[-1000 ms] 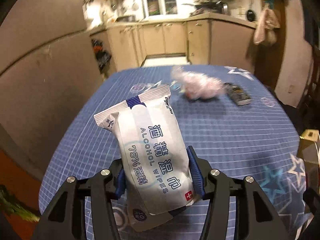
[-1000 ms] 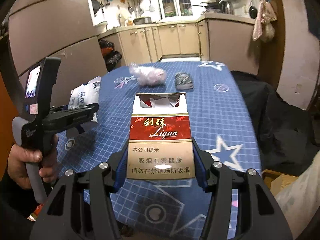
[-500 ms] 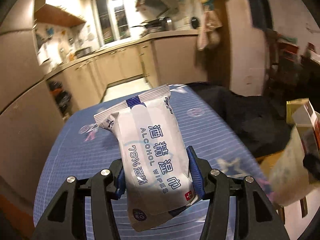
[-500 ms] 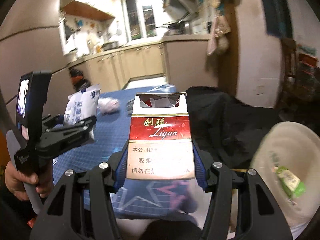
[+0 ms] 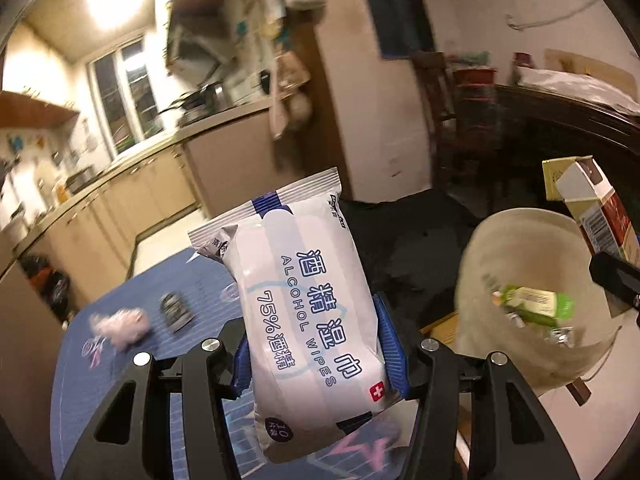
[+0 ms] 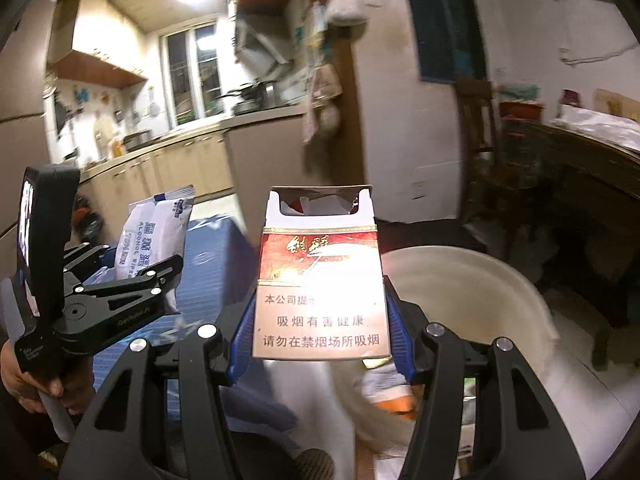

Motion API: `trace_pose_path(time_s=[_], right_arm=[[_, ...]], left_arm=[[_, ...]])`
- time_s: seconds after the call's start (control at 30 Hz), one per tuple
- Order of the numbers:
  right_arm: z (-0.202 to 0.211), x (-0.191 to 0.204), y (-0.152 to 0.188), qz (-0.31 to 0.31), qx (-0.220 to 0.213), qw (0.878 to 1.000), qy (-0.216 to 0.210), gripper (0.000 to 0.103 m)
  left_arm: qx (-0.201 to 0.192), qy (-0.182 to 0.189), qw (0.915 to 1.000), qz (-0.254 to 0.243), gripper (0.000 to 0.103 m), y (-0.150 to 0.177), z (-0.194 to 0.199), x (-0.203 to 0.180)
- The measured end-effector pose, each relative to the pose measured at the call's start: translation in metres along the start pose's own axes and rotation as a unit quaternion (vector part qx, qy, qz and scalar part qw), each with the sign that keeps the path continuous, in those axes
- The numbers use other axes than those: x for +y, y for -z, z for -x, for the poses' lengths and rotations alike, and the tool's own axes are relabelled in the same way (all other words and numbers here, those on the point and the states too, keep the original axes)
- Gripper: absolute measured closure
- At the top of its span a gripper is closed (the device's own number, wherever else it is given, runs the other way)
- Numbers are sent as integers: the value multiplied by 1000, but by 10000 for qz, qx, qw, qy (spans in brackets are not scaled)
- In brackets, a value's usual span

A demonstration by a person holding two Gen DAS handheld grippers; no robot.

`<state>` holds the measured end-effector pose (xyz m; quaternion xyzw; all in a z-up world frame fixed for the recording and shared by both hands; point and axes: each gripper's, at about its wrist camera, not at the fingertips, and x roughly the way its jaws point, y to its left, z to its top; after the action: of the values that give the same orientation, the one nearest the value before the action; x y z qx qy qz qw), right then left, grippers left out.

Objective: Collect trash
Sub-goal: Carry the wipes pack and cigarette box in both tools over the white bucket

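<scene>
I'm clamping my left claw (image 5: 316, 344) on a soft, glossy white pack of alcohol wipes (image 5: 304, 292), its crimped foil edge sticking up and away from me, blue pads (image 5: 386, 340) pressing into both puffy sides. My right claw (image 6: 320, 336) is gripping a stiff cardboard cigarette box (image 6: 320, 280), red and gold on the upper half, pale with dark print on the lower, its lid torn off and white paper showing in the open top. Just beyond and to the right of that box, a round cream plastic bin (image 6: 480, 292) is gaping under me, smooth-walled and blurred; from my left claw it is sitting off to the right, with a green wrapper (image 5: 532, 304) and bits of foil lying inside. Out to the left of my left claw, the table is showing its blue grid-patterned cloth (image 5: 120, 300), with a crumpled pink wad (image 5: 120, 322) and a dark flattened packet (image 5: 174, 308) lying on it, near each other but apart. Something black and rumpled, cloth by the look of it (image 5: 420, 240), is draped between table edge and bin. Behind it all, beige kitchen cabinets (image 5: 120, 208) are running under a lit window (image 5: 124, 92), and a dark wooden sideboard (image 6: 580, 168) is standing far right. From the right claw I'm seeing my left hand (image 6: 24, 376) wrapped around the other tool's handle, off to the left.
</scene>
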<state>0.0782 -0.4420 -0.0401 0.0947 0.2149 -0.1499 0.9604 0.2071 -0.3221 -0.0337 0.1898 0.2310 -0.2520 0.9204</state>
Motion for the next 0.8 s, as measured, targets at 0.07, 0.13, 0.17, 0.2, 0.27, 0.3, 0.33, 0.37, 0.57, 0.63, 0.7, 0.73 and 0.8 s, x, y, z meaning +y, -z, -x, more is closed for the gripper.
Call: trace_pose_path(time_s=[0.07, 0.13, 0.17, 0.2, 0.27, 0.3, 0.33, 0.37, 0.57, 0.63, 0.7, 0.73, 0.8], right_arm=[[4, -13, 0, -34, -36, 9998, 180, 50], [7, -25, 0, -58, -53, 9994, 325, 50], [10, -32, 0, -83, -67, 9991, 419, 50], [12, -37, 1, -98, -78, 9988, 480, 50], [14, -49, 2, -148, -103, 9980, 605, 50], [16, -54, 2, -177, -114, 9976, 660, 50], [20, -61, 4, -199, -121, 9973, 700, 50], [21, -67, 5, -229, -128, 9968, 761, 50], [26, -87, 10, -314, -78, 9939, 1056, 50], [25, -95, 11, -342, -30, 9928, 1146, 50], [21, -103, 13, -367, 47, 9916, 1241, 50], [19, -105, 14, -366, 95, 9910, 1283, 50], [15, -110, 16, -341, 177, 9901, 1352, 50]], left_arm=[[-35, 140, 9999, -90, 49, -6, 0, -16], [-87, 262, 9994, -203, 49, -13, 0, -35], [-112, 298, 9992, -259, 49, -16, 0, -43], [-139, 345, 9988, -322, 49, -19, 0, -51], [-173, 443, 9979, -439, 48, -23, -3, -67], [-182, 495, 9974, -499, 48, -25, -4, -75], [-187, 533, 9969, -543, 48, -25, -4, -81], [-191, 613, 9960, -622, 48, -27, -6, -91], [-77, 1449, 9863, -788, 48, -35, -23, -122], [16, 1771, 9805, -850, 49, -38, -33, -126], [95, 2066, 9732, -1004, 48, -40, -43, -133], [108, 2147, 9710, -1044, 48, -40, -46, -135], [133, 2364, 9650, -1127, 48, -39, -53, -137]])
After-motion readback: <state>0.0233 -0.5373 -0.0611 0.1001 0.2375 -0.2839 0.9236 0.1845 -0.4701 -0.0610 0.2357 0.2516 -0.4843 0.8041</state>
